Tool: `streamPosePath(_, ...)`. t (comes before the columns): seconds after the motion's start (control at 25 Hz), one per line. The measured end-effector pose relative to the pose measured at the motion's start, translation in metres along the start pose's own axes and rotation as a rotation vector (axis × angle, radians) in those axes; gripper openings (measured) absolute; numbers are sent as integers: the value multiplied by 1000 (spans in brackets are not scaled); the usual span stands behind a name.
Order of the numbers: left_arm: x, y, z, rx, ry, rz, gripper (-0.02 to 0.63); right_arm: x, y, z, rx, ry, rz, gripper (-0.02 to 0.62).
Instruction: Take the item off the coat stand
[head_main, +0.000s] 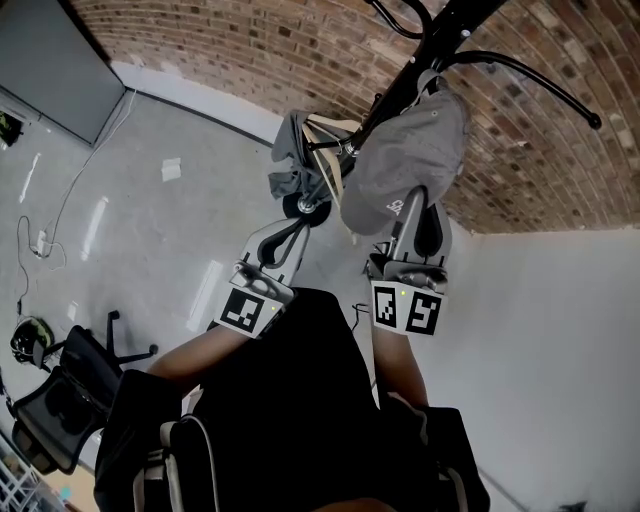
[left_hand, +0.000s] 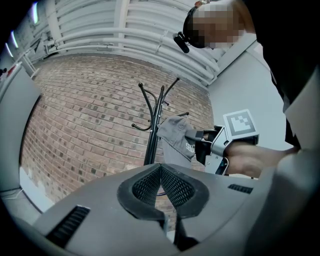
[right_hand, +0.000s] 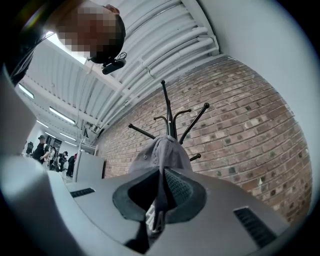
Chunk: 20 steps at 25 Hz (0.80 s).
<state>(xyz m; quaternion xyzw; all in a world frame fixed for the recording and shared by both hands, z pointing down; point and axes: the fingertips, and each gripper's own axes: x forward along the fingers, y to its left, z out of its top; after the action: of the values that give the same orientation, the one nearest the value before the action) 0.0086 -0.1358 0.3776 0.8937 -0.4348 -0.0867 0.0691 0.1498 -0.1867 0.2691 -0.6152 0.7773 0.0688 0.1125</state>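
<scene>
A grey cap (head_main: 410, 160) hangs on the black coat stand (head_main: 425, 55) in front of a brick wall. My right gripper (head_main: 411, 200) reaches up from below and is shut on the cap's brim. In the right gripper view the grey fabric (right_hand: 157, 152) runs down between the two pads, with the coat stand's hooks (right_hand: 170, 112) behind it. The left gripper view shows the cap (left_hand: 175, 135), the coat stand's pole (left_hand: 151, 145) and my right gripper (left_hand: 201, 144) at the brim. My left gripper (head_main: 298, 225) is lower and to the left, shut with nothing in it (left_hand: 161, 167).
More grey cloth and a tan item (head_main: 300, 150) hang lower on the stand. A black office chair (head_main: 70, 390) stands at lower left and a cable (head_main: 40, 240) lies on the floor. A white wall (head_main: 560, 320) runs along the right. People stand far off (right_hand: 47, 155).
</scene>
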Motion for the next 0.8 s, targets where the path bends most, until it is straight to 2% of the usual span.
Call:
streamPosePath(0.2,-6,-11,7,-6,-16,3,18,-7,2,15,-12,-39,8,28)
streamPosePath(0.32,-15,-13,-5,-5,4,6,18,-11,0,23,-24,-59,11,28)
streamPosePath(0.52,-21,-11,6,-31,-43,27,18,-13,1,35,-22,-83,0,28)
streamPosePath(0.8,-30,-25,-3,28,-2,-34,18,-13,4,57,-39,-129,-16,26)
